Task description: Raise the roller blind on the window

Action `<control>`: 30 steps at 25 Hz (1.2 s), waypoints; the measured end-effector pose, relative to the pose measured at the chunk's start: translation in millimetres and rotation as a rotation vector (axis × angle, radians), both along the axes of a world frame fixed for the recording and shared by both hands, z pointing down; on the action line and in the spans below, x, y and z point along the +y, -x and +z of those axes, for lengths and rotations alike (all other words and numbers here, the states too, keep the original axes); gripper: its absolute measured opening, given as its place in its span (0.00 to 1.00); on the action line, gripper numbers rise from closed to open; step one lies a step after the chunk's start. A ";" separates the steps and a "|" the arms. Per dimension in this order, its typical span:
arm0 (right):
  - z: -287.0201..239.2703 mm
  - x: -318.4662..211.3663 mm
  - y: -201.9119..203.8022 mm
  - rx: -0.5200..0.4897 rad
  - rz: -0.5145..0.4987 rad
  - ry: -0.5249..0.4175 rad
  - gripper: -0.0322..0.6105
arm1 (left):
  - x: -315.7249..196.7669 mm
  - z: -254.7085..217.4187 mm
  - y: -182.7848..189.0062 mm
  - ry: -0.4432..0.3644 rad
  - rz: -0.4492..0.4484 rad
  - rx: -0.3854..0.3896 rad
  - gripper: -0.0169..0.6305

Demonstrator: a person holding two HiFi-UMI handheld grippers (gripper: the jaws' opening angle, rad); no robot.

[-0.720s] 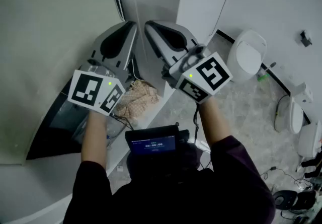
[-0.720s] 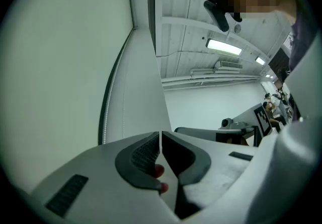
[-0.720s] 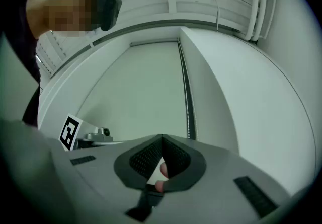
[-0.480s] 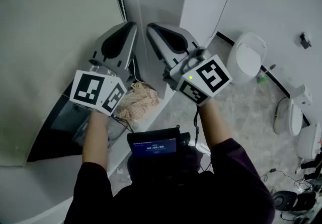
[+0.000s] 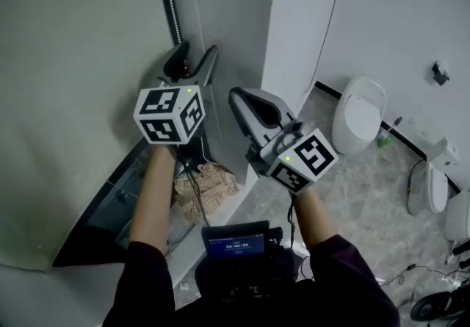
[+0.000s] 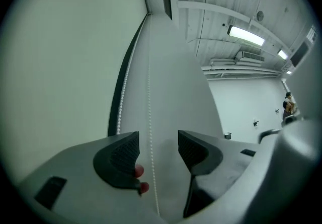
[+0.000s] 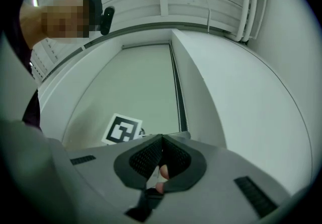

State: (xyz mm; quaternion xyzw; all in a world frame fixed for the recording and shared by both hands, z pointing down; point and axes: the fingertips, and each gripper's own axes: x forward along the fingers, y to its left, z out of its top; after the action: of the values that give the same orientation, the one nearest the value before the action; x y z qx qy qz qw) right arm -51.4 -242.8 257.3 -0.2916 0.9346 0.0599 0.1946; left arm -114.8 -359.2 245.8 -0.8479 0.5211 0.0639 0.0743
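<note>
while the left claw point(image 6: 157, 140) is held high beside the right edge of the roller blind point(image 5: 73, 61), its jaws stand spread wide. one strand of the bead chain point(image 6: 150, 102) runs straight up through the gap between them, clear of both pads. a second strand hangs just to the left, close along the blind's edge. the blind is a pale grey-green sheet drawn down over most of the window, and a dark strip of glass point(image 5: 99, 208) shows below its bottom edge. the right claw point(image 7: 162, 138) sits lower and to the right of the left one. its jaws are pressed together, with the ribbed pads meeting at the tips and nothing to be seen between them. the chain ends from sight just right of its tip, and i cannot tell whether it touches. below the hands a crumpled cloth point(image 5: 209, 182) lies by the wall. a small device with a lit screen point(image 5: 235, 243) sits at the person's chest. a white toilet point(image 5: 358, 109) stands on the marbled floor point(image 5: 345, 193), well off to the right.
</note>
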 end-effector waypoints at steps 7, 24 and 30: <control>-2.7 -0.7 -24.0 0.005 0.037 -0.008 0.06 | -42.4 -6.0 -0.9 0.044 -0.110 -0.035 0.34; -110.3 -38.3 28.8 0.098 -0.081 -0.011 0.46 | 63.1 2.3 -0.4 -0.172 -0.074 -0.018 0.04; -138.7 -47.8 73.0 0.132 -0.071 -0.062 0.46 | 77.7 35.3 8.6 -0.122 -0.055 -0.036 0.04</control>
State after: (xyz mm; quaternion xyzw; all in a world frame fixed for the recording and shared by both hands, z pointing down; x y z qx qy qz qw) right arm -124.4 -290.6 118.6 -0.2474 0.9529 0.1010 0.1435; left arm -123.4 -281.4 281.1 -0.8281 0.5379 0.0782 0.1372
